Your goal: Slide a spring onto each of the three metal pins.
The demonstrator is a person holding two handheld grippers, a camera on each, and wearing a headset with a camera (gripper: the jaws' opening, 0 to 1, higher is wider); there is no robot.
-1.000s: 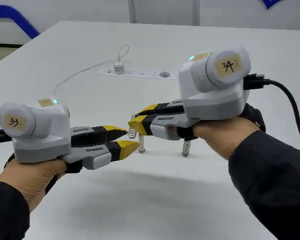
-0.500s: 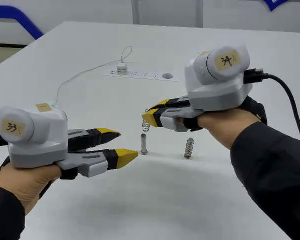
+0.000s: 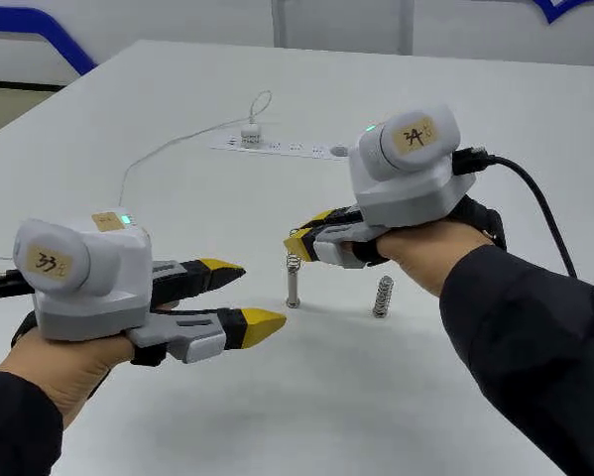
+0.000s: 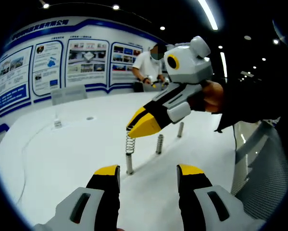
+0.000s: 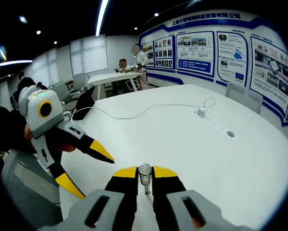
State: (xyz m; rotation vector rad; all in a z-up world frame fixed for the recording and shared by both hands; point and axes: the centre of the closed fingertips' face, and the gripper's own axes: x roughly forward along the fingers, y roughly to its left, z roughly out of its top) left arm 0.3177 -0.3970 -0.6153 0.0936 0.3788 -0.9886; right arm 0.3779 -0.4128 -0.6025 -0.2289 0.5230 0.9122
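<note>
My right gripper (image 3: 297,244) is shut on a small steel spring (image 3: 294,263), holding it upright on the top of a metal pin (image 3: 294,290) that stands on the white table. In the right gripper view the spring (image 5: 144,174) sits between the yellow tips of the right gripper (image 5: 144,173). A second pin, wearing a spring (image 3: 383,296), stands to the right. In the left gripper view, two more pins (image 4: 159,143) stand behind the held spring (image 4: 130,143). My left gripper (image 3: 256,295) hovers open and empty, left of the pins; its own view shows the left gripper (image 4: 148,174) with its jaws apart.
A white power strip (image 3: 282,148) with a plugged-in charger (image 3: 249,130) and its cable lies further back on the table (image 3: 178,198). The right gripper's black cable (image 3: 534,198) trails off to the right. People and office tables are in the background.
My right gripper carried the spring to the right over the near pin and lowered it onto the pin's top. The left gripper stayed open, roughly in place.
</note>
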